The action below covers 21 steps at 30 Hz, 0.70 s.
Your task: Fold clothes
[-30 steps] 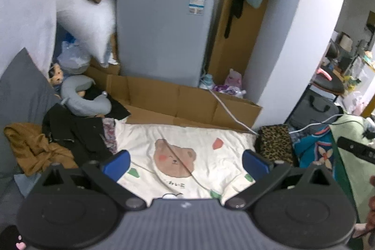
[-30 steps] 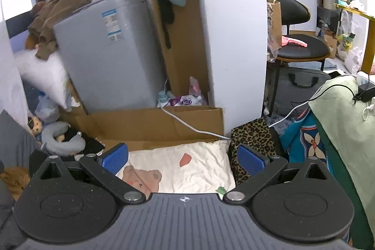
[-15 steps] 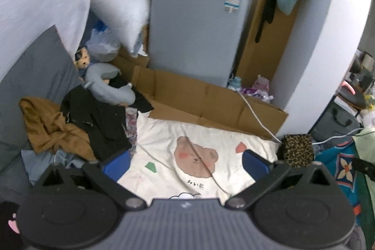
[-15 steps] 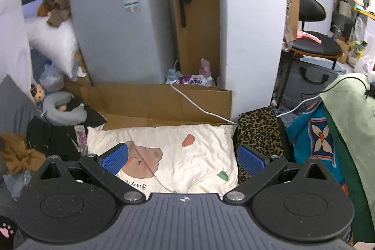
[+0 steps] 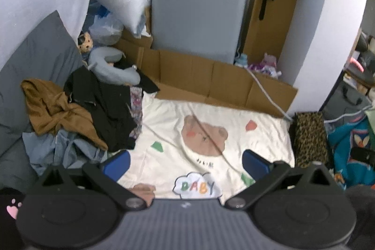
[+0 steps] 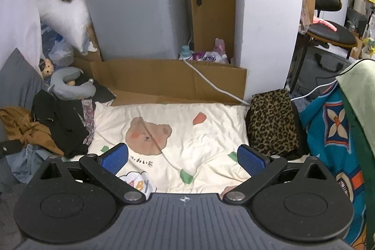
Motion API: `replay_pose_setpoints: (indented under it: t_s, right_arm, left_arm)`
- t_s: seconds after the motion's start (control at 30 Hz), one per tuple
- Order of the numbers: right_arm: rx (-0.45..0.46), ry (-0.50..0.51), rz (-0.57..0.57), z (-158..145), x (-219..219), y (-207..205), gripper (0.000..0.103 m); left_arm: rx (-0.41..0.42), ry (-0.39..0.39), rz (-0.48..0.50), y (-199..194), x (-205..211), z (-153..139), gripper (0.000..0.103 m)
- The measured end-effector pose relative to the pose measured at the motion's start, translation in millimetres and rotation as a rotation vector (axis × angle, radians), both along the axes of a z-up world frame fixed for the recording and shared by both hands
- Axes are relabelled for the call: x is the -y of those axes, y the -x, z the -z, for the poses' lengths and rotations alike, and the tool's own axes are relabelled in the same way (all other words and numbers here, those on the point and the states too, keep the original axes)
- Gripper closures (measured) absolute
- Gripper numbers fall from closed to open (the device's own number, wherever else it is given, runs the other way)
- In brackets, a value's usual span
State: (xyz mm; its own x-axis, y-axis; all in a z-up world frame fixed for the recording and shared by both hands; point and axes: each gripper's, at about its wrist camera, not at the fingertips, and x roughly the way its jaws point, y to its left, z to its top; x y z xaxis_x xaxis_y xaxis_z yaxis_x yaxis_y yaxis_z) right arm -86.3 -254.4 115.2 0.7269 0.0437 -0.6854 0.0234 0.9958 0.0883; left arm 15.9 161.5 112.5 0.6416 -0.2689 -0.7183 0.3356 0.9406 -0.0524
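beside your wide-open, empty left tool (image 5: 185,163) and right tool (image 6: 182,158), the clothes heap (image 5: 89,114) runs front-to-back along the bear sheet's (image 5: 211,123) left edge.

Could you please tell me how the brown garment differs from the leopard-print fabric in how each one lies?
The brown garment lies crumpled in the pile to the left of the bear sheet, partly under a black garment; the leopard-print fabric sits alone on the right as a compact block. One is plain, the other spotted. Both border the sheet.

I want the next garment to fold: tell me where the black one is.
In both wrist views the black garment lies at the left, draped over the clothes heap between the brown garment and the bear-print sheet, just below the grey neck pillow.
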Motion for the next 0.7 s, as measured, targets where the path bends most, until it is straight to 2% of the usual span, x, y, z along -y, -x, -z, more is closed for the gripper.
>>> replay_pose_setpoints:
  t_s: [0.27,0.43,0.53,0.63,0.7]
  right_arm:
    - [-0.004,0.039,-0.051,-0.5,-2.9,-4.8,0.001]
    - [-0.029,0.049,-0.044,-1.2,4.5,-15.3,0.001]
    - [-0.037,0.043,-0.051,4.5,5.4,-18.8,0.001]
    - [-0.09,0.04,-0.066,16.1,2.8,-24.0,0.001]
    - [-0.085,0.045,-0.068,16.7,1.7,-25.5,0.001]
  left_arm:
    - [0.021,0.003,-0.038,-2.2,1.4,10.0,0.001]
    - [0.011,-0.004,-0.021,-13.1,12.4,12.6,0.001]
    - [-0.02,-0.023,-0.009,-16.7,17.2,22.1,0.001]
    - [-0.066,0.0,-0.006,-22.7,15.1,29.1,0.001]
    - [-0.093,0.015,-0.006,-26.6,13.8,33.1,0.001]
